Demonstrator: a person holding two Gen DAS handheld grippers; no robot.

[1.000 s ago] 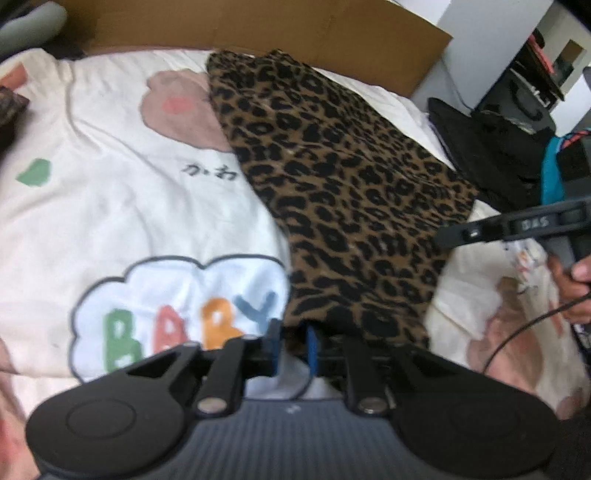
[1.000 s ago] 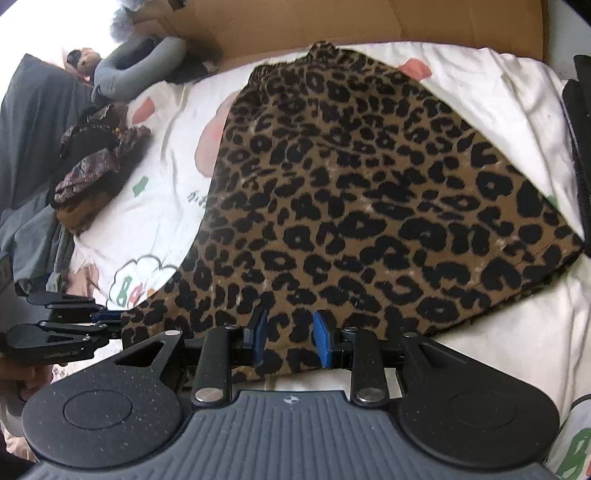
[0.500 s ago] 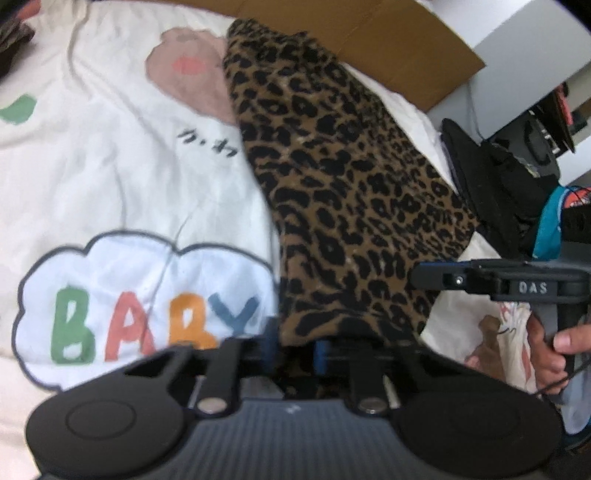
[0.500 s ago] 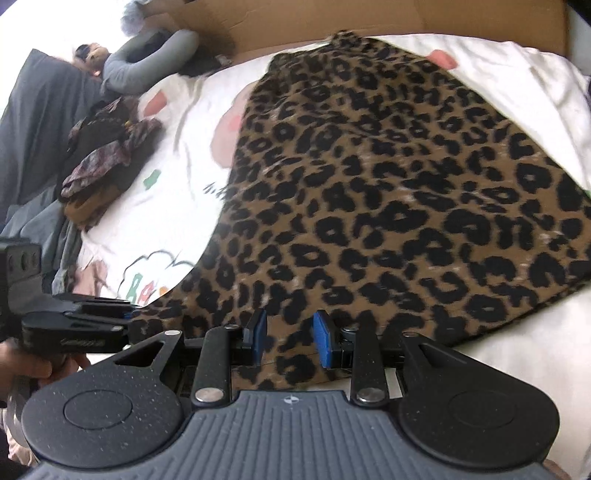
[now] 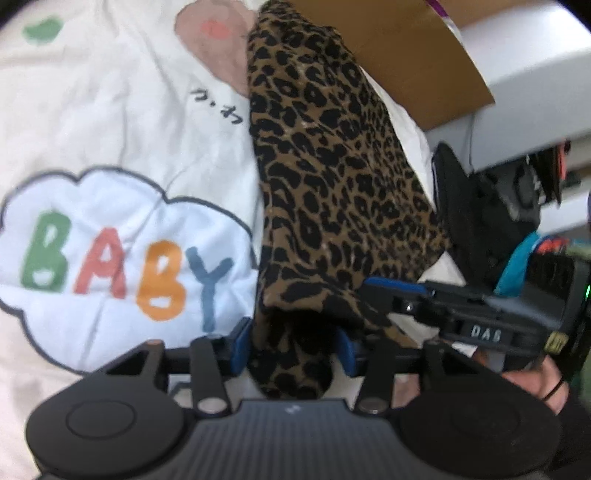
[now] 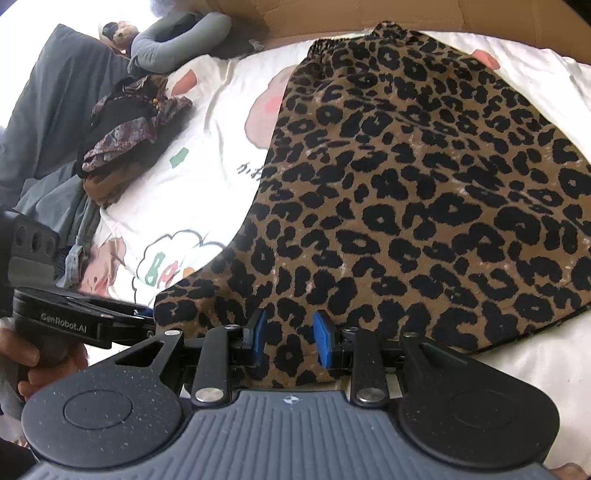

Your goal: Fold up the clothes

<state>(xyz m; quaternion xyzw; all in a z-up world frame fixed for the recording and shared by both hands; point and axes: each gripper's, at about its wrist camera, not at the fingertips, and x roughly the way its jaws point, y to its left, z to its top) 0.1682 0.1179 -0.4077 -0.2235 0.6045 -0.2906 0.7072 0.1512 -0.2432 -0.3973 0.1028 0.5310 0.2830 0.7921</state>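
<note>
With both the left gripper (image 5: pixel 291 347) and right gripper (image 6: pixel 288 338) pinching the near hem of the leopard-print skirt (image 6: pixel 424 192) spread on the bed (image 5: pixel 110 110), a fold seems underway; next, carry the hem toward the waistband evenly.

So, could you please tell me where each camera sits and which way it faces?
Left wrist: on the left gripper, looking up the leopard-print garment on the printed bedsheet; the right gripper and hand show.
Right wrist: on the right gripper, facing the garment's elastic waistband; the left gripper shows.
Shared: garment, sheet, cardboard.
</note>
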